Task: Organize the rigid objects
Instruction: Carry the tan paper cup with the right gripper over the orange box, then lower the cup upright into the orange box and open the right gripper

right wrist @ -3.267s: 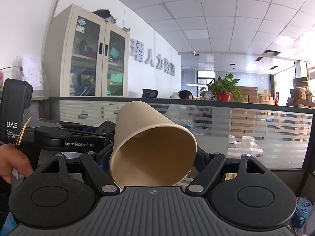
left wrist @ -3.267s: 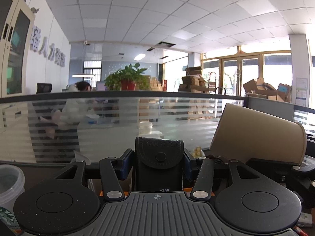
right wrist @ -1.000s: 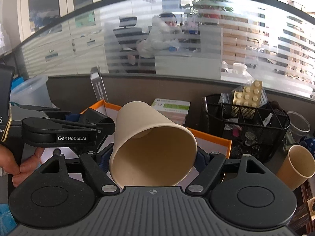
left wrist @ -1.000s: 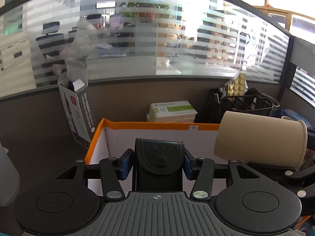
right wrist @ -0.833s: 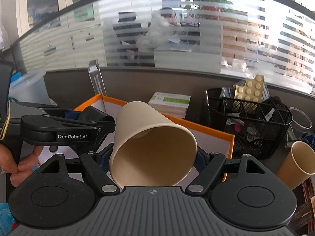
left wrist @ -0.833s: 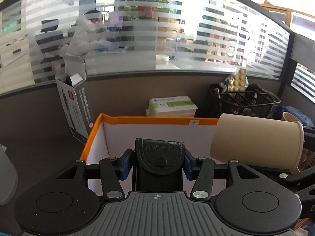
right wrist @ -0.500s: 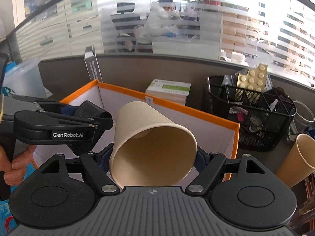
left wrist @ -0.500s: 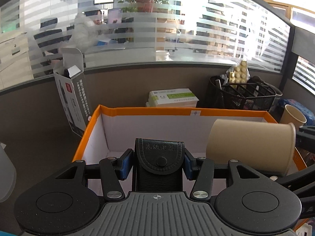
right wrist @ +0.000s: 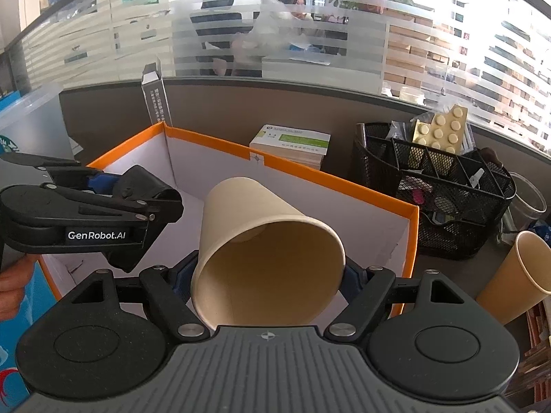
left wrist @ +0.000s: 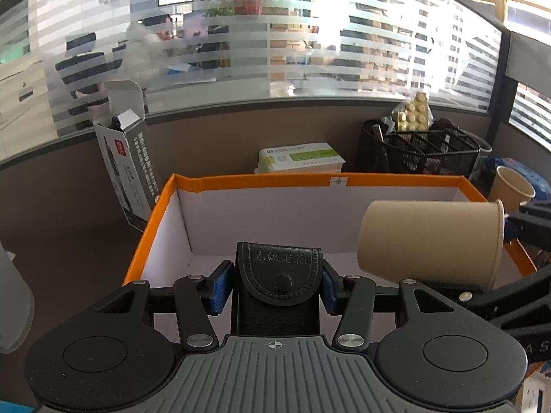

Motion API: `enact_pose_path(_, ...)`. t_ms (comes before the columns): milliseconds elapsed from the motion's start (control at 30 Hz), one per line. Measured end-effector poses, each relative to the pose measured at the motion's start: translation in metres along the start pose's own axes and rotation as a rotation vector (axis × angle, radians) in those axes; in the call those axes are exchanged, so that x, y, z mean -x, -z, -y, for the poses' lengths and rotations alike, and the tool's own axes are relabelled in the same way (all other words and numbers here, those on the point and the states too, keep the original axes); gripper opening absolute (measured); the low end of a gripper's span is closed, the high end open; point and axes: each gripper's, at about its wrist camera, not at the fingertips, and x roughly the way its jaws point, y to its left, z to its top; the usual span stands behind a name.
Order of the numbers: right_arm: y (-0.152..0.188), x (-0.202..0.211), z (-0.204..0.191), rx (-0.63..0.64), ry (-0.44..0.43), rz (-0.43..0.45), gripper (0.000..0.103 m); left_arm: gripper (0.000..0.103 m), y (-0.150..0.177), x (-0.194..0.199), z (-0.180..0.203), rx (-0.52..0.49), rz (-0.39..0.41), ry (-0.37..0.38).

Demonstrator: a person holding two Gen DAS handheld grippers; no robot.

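My left gripper (left wrist: 275, 284) is shut on a black leather case (left wrist: 280, 292) with a snap button and holds it over the near side of an orange-rimmed white box (left wrist: 241, 183). My right gripper (right wrist: 267, 275) is shut on a brown paper cup (right wrist: 261, 258) lying on its side, mouth toward the camera, over the same box (right wrist: 310, 168). In the left wrist view the cup (left wrist: 430, 241) hangs over the box's right part. In the right wrist view the left gripper with the case (right wrist: 141, 186) is at the left over the box.
A black mesh organizer (left wrist: 420, 151) (right wrist: 437, 192) with blister packs stands behind the box at right. A green-white carton (left wrist: 299, 158) lies behind the box. A tall open carton (left wrist: 127, 168) stands at left. A second paper cup (right wrist: 513, 278) stands at right.
Both grippers have tilted down and moved forward from facing the ceiling to hovering over the orange box. Each still holds its object.
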Motion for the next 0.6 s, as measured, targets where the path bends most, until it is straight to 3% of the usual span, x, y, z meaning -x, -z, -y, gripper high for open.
enact_pose_path(600, -0.002, -0.01, -0.005, 0.085, 0.054, -0.089, 0.076, 0.049, 0.004, -0.004, 0.011, -0.093, -0.055, -0.034)
